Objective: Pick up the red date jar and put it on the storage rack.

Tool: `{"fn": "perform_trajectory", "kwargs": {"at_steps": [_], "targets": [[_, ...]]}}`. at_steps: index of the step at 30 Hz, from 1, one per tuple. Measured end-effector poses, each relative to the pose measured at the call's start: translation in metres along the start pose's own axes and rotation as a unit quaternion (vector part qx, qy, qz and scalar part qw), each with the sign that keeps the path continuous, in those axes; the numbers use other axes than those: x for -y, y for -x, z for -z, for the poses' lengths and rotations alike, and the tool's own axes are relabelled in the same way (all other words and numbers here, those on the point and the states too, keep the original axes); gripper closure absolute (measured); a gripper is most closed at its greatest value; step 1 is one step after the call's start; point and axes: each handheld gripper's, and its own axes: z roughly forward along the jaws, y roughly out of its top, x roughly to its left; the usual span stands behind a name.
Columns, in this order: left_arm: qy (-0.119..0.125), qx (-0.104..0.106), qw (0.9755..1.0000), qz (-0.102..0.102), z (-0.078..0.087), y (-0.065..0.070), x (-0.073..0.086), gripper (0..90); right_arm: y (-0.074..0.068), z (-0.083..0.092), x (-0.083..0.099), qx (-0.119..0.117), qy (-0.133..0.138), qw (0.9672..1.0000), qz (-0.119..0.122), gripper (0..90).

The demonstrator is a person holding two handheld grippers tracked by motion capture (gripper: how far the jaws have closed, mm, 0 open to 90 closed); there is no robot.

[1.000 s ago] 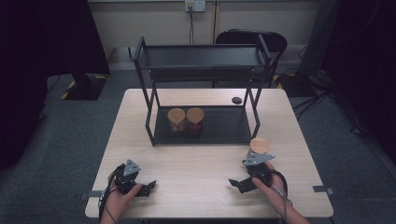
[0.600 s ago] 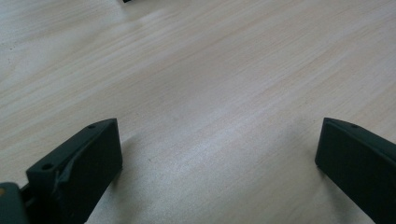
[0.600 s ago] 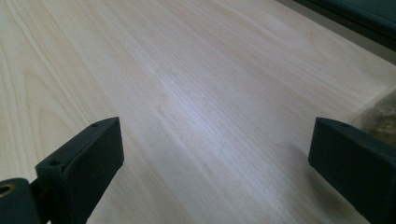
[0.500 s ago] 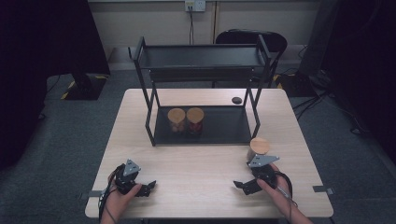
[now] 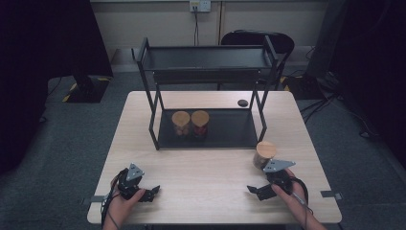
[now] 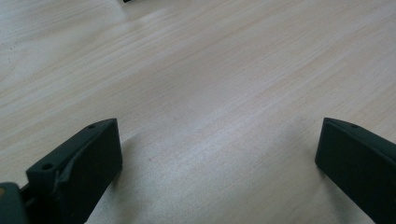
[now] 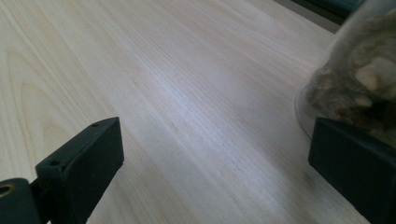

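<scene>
Up close, brown lumps inside jar [image 7: 359, 88].

text: none legible | labels: none | brands: none | numbers: none | signs: none

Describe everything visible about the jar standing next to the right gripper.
The jar is a clear, glass-like cylinder with a round, light wooden lid, shut. It stands upright on the wooden table, in front of the black rack's right leg and outside it. The right gripper view shows brownish, lumpy contents through its wall. The right gripper, open, sits just beside it; contact cannot be told.
</scene>
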Motion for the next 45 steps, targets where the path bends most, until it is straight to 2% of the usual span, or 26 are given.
{"fn": "perform_trajectory", "kwargs": {"at_steps": [10,16,31,45], "targets": [[0.000,0.000,1.0000,0.000,0.000,0.000,0.000,0.2,0.010,0.010,0.008,0.017,-0.003,0.9999,0.000,2.4],[0.000,0.000,1.0000,0.000,0.000,0.000,0.000,0.1,0.020,0.021,0.015,0.030,0.001,0.9995,-0.009,2.4],[0.000,0.000,1.0000,0.000,0.000,0.000,0.000,0.1,0.035,0.036,0.031,0.056,-0.005,0.9982,-0.020,2.4],[0.000,0.000,1.0000,0.000,0.000,0.000,0.000,0.2,0.047,0.043,0.046,0.077,-0.013,0.9965,-0.030,2.4]]}}
